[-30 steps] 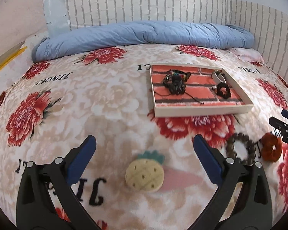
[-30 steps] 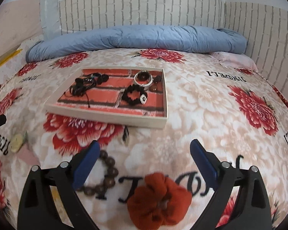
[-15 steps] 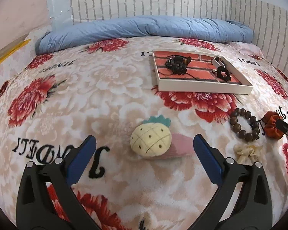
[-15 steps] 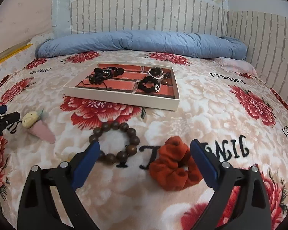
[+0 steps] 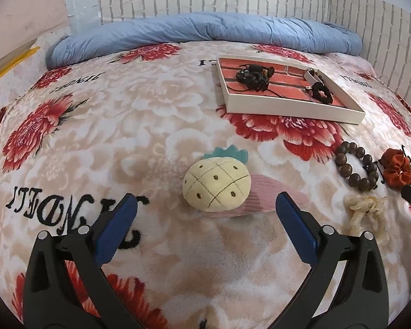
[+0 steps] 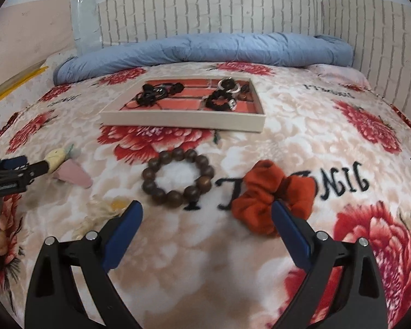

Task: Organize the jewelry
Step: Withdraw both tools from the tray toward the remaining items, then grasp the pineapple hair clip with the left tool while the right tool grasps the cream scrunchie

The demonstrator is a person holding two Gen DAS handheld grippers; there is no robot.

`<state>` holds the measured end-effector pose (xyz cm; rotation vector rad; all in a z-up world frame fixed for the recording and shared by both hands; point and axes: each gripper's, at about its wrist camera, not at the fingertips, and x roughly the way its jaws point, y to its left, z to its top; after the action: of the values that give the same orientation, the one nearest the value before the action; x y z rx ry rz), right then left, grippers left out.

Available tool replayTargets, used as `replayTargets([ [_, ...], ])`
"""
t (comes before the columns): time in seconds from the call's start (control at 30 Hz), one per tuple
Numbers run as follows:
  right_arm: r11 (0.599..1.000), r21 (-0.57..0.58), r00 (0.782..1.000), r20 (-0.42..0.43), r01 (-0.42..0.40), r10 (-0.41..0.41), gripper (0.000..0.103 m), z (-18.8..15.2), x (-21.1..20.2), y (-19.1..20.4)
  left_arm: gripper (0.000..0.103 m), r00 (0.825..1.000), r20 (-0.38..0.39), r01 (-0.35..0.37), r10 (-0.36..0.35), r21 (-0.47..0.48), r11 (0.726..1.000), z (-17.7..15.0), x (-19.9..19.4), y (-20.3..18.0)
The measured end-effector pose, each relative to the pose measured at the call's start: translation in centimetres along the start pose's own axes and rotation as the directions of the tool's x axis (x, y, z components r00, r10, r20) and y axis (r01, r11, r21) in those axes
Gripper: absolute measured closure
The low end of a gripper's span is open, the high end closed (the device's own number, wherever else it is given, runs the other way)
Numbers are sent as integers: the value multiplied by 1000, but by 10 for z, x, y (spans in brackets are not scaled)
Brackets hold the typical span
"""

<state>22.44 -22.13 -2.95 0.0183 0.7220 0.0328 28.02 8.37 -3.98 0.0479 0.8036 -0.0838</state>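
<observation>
My left gripper [image 5: 205, 208] is open and empty, just short of a plush pineapple hair clip [image 5: 216, 185] on the floral blanket. My right gripper [image 6: 207, 211] is open and empty, just short of a brown bead bracelet [image 6: 178, 176] and a rust-orange scrunchie [image 6: 271, 196]. A cream scrunchie [image 5: 365, 213] lies near the beads. The bracelet [image 5: 356, 168] and the rust scrunchie [image 5: 397, 171] also show in the left wrist view. A cream tray [image 6: 183, 119] with a brick-pattern floor holds black cords, a black scrunchie [image 6: 219, 101] and a silver ring.
A rolled blue quilt [image 6: 205, 49] lies along the headboard behind the tray. A brick-pattern wall [image 6: 370, 41] runs along the right side of the bed. The left gripper's tips [image 6: 16, 170] show at the left edge of the right wrist view.
Both grippers have pulled back and lowered; the tray now sits farther off. The pineapple clip, bracelet and scrunchies have come closer to the fingers. Both stay open.
</observation>
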Motion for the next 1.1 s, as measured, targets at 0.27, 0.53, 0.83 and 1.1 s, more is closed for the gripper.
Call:
replayTargets([
  [0.27, 996, -94, 999, -43, 4, -8, 10, -7, 10, 30, 5, 1000, -23, 5, -5, 9, 1000, 4, 15, -4],
  [0.53, 995, -103, 991, -132, 9, -22, 11, -9, 28, 41, 5, 999, -53, -2, 2, 5, 1000, 10, 35, -3],
  [0.83, 999, -43, 978, -207, -20, 10, 37, -7, 45, 41, 22, 997, -70, 27, -27, 7, 1000, 12, 44, -3],
  [1.1, 998, -48, 978, -209, -27, 16, 60, -6, 47, 48, 35, 995, -78, 67, -66, 12, 998, 11, 46, -7],
])
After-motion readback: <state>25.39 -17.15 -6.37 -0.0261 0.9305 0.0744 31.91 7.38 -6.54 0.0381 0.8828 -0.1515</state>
